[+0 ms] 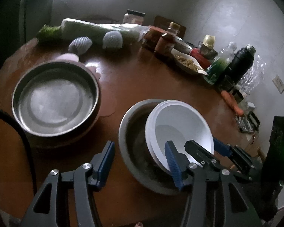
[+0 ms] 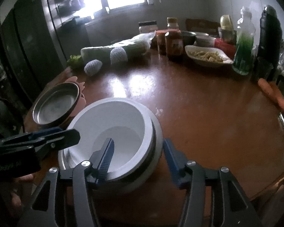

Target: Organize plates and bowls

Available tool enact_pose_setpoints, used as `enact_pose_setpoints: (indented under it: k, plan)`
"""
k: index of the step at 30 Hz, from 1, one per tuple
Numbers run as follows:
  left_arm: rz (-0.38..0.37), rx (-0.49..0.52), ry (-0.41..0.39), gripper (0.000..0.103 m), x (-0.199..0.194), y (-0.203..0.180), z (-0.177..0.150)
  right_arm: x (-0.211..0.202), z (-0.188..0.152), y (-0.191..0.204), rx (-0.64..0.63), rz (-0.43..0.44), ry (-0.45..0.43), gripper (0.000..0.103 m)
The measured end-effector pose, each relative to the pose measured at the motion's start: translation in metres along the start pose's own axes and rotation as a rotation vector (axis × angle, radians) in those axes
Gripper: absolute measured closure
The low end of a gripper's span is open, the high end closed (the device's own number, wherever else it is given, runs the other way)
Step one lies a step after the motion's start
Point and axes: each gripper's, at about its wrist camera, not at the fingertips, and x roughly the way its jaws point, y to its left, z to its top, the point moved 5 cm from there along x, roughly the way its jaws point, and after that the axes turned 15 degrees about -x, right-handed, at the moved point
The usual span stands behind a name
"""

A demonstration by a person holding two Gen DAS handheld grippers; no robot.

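Stacked white bowls (image 1: 179, 121) (image 2: 119, 117) sit inside a steel bowl (image 1: 130, 132) (image 2: 158, 130) on the brown round table (image 1: 142, 79). My left gripper (image 1: 140, 162) is open: one finger is inside the top white bowl, the other outside the steel bowl's rim, and neither presses. From the opposite side my right gripper (image 2: 139, 156) straddles the same stack, also open, with a gap at the outer finger. Each gripper appears in the other's view, the right one (image 1: 208, 147) and the left one (image 2: 53, 136). A shallow steel pan (image 1: 55, 102) (image 2: 55, 107) stands to the left.
Along the table's far side lie a wrapped green vegetable (image 1: 96, 30), two foam-netted fruits, jars (image 2: 173, 41), a dish of food (image 2: 206, 55), a green bottle (image 2: 243, 45) and a black flask (image 1: 240, 62). A carrot (image 2: 274, 96) lies near the right edge.
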Motion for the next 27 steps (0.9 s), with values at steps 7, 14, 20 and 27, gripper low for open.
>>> enact_pose_setpoints:
  k: [7,14,20,27]
  plan:
    - [-0.003,-0.007,0.025,0.045,0.011,0.0,0.001,0.005,-0.002,0.002,0.003,0.019,0.01,0.042]
    - [0.022,0.023,0.044,0.046,0.024,-0.008,-0.003,0.01,-0.006,0.006,-0.002,0.039,0.025,0.042]
    - [0.017,0.039,0.011,0.046,0.014,-0.012,0.0,0.007,-0.003,0.004,0.018,0.034,-0.001,0.047]
    - [0.017,0.041,-0.032,0.046,-0.005,-0.012,0.008,-0.003,0.009,0.012,0.005,0.042,-0.033,0.048]
